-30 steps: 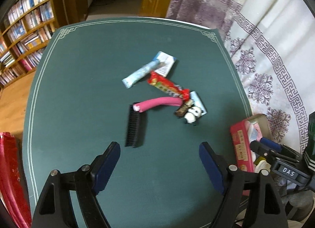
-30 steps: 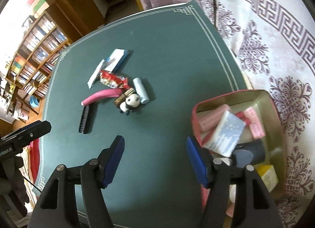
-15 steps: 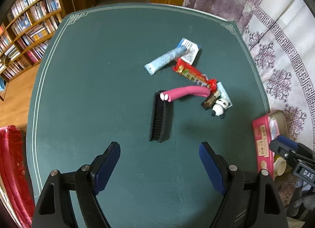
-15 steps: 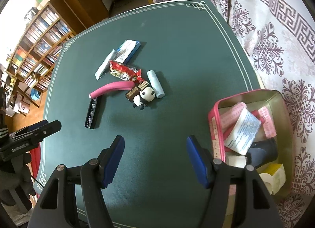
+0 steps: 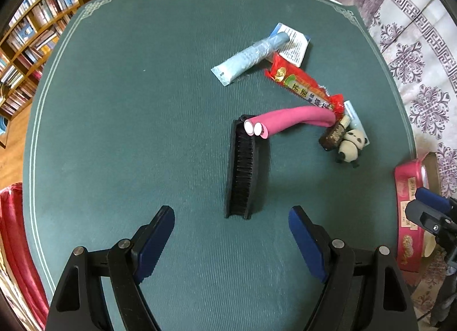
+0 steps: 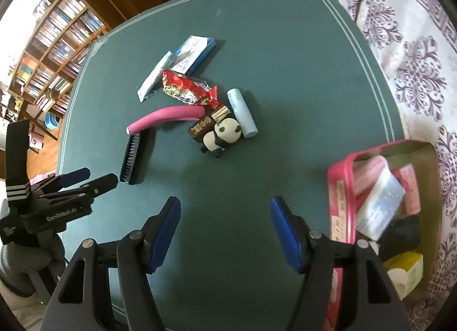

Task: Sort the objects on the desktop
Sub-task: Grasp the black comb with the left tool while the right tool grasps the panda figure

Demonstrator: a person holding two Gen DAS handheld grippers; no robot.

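Note:
On the green table mat [image 5: 128, 131] lies a black brush [image 5: 242, 169] [image 6: 132, 156], just ahead of my open left gripper [image 5: 231, 216]. A pink foam roller [image 5: 291, 121] [image 6: 168, 116] rests against its far end. Beyond are a red snack wrapper [image 5: 302, 86], a pale blue tube [image 5: 251, 56], a blue-white leaflet box [image 6: 194, 52], a brown bottle [image 6: 204, 126], a panda figure [image 6: 221, 135] and a light blue stick [image 6: 242, 112]. My right gripper [image 6: 225, 206] hangs open over bare mat. The pink tin [image 6: 342, 216] at its right holds several items.
Bookshelves [image 6: 48, 54] stand beyond the table's left side. A patterned purple-white cloth [image 6: 414, 45] covers the surface right of the mat. Something red [image 5: 14, 245] lies off the mat's left edge. The left gripper [image 6: 71, 188] shows at the left of the right wrist view.
Both grippers have come down and closer to the mat. The brush now lies nearer the left gripper's open fingers. The right gripper has drifted toward the pile; the tin sits further right in its view.

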